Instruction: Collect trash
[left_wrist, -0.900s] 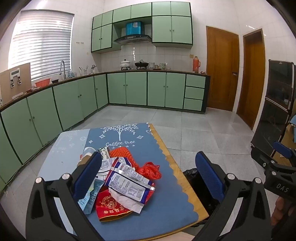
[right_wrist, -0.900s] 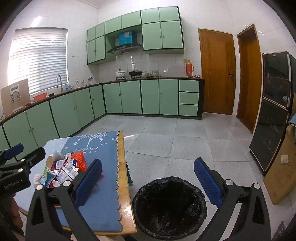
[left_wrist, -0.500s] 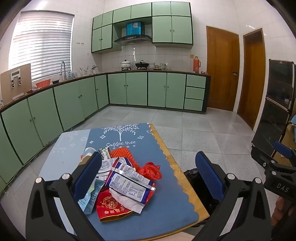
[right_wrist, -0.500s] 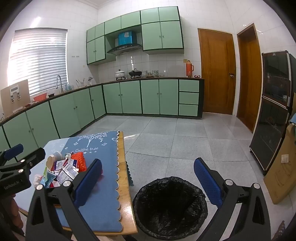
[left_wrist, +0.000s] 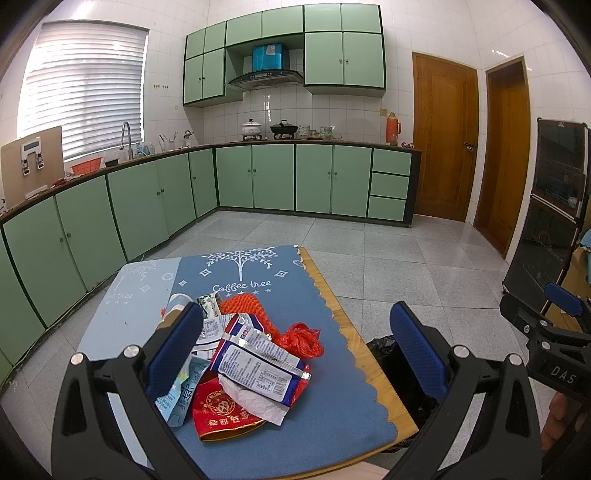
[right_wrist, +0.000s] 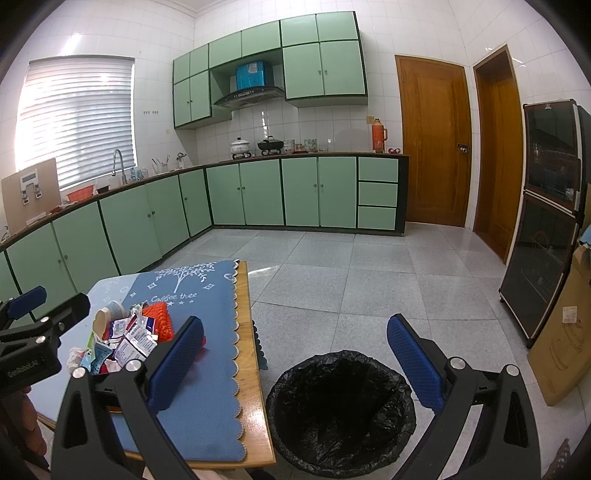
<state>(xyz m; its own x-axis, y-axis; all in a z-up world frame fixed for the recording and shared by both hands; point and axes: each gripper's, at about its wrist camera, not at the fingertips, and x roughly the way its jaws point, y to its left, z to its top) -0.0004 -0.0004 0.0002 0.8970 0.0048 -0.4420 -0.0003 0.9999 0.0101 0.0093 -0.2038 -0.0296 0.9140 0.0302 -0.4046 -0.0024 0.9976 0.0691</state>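
Note:
A pile of trash (left_wrist: 243, 354) lies on the blue mat of a small table (left_wrist: 354, 332): foil snack wrappers, a red packet, a white tissue, an orange net and a red plastic bag. The pile also shows in the right wrist view (right_wrist: 129, 339). My left gripper (left_wrist: 295, 354) is open and empty, held above and just short of the pile. My right gripper (right_wrist: 295, 362) is open and empty, above a bin with a black liner (right_wrist: 340, 402) that stands on the floor right of the table. The bin's edge shows in the left wrist view (left_wrist: 384, 347).
Green kitchen cabinets (left_wrist: 258, 181) line the left and far walls. Two wooden doors (left_wrist: 443, 136) stand at the back right. A dark glass cabinet (right_wrist: 550, 218) and a cardboard box (right_wrist: 561, 332) stand at the right. The floor is grey tile.

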